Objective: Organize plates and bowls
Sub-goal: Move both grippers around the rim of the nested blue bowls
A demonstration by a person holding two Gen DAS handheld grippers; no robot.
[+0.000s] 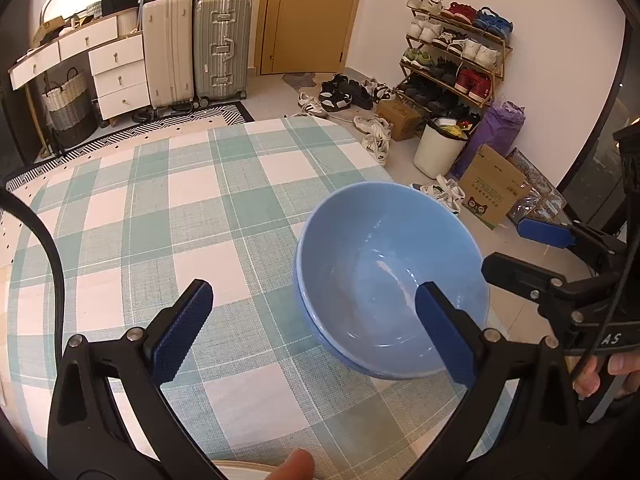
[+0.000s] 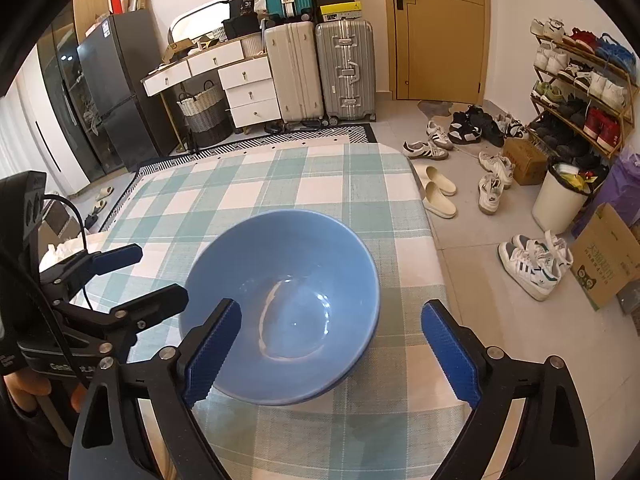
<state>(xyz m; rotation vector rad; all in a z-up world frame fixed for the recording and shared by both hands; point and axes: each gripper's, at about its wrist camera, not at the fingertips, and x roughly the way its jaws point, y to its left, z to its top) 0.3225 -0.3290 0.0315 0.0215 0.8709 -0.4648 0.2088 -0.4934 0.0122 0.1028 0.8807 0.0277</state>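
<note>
The glossy sky-blue ceramic bowl (image 1: 394,280) sits nested in a second bowl of the same blue (image 1: 320,332), whose rim shows just under it at about 7 o'clock in the left wrist view. The pair rests on the teal-and-white checked tablecloth (image 1: 160,220), close to the table's edge on the shoe-rack side. The left gripper (image 1: 316,330) is spread wide and empty; its blue-padded finger at 4 o'clock overlaps the near rim of the bowl, and whether it touches cannot be told. The right gripper (image 2: 332,352) is likewise released, its fingers straddling the bowl's near side, holding nothing. In its view the bowl (image 2: 280,304) fills the centre, with the left gripper coming in at 9 o'clock. A white round bin (image 2: 560,200) stands on the floor at 3 o'clock.
</note>
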